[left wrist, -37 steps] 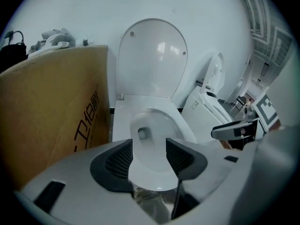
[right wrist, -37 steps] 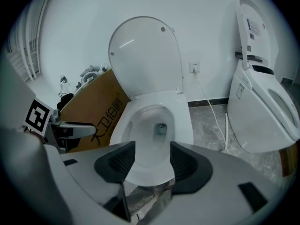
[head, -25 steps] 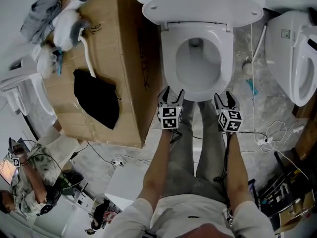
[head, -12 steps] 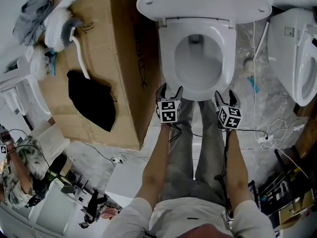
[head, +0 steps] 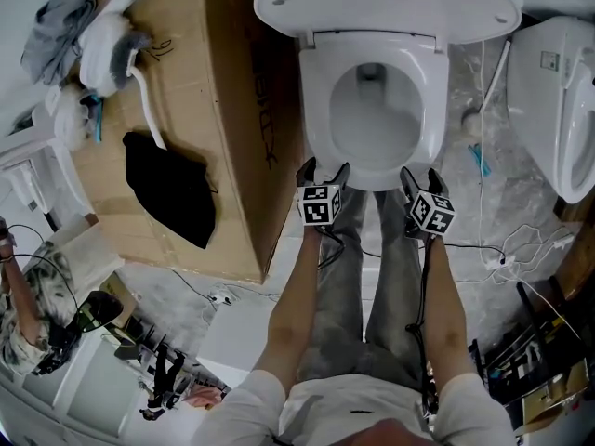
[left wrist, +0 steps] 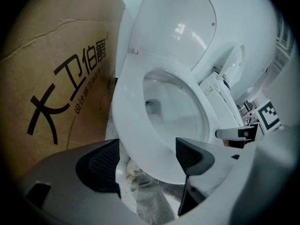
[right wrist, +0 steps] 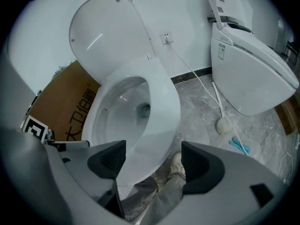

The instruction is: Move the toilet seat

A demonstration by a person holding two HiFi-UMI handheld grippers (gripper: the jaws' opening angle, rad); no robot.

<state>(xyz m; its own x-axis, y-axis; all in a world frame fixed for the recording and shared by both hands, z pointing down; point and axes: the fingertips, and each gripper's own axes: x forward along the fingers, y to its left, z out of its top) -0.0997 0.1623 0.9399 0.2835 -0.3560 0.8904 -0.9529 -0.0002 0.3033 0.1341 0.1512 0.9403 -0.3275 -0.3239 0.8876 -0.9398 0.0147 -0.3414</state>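
The white toilet seat (head: pixel 318 110) lies down on the bowl, and its lid (head: pixel 376 3) stands raised behind it. My left gripper (head: pixel 321 176) hangs at the seat's front left edge and my right gripper (head: pixel 418 183) at its front right. Both have just been opening their jaws. In the left gripper view the seat's front rim (left wrist: pixel 136 125) shows between the wide pads of my left gripper (left wrist: pixel 146 161), and neither pad presses on it. In the right gripper view the seat (right wrist: pixel 161 111) lies beyond the spread jaws of my right gripper (right wrist: pixel 153 163), which hold nothing.
A large cardboard box (head: pixel 223 110) stands tight against the toilet's left side, with a black cloth (head: pixel 172 189) on it. A second toilet (head: pixel 558 91) stands at the right. A brush (head: pixel 472 117) and cables (head: pixel 521 244) lie on the floor. The person's legs (head: pixel 358 277) stand before the bowl.
Both grippers have moved closer to the seat's front rim. Their jaws have spread wider.
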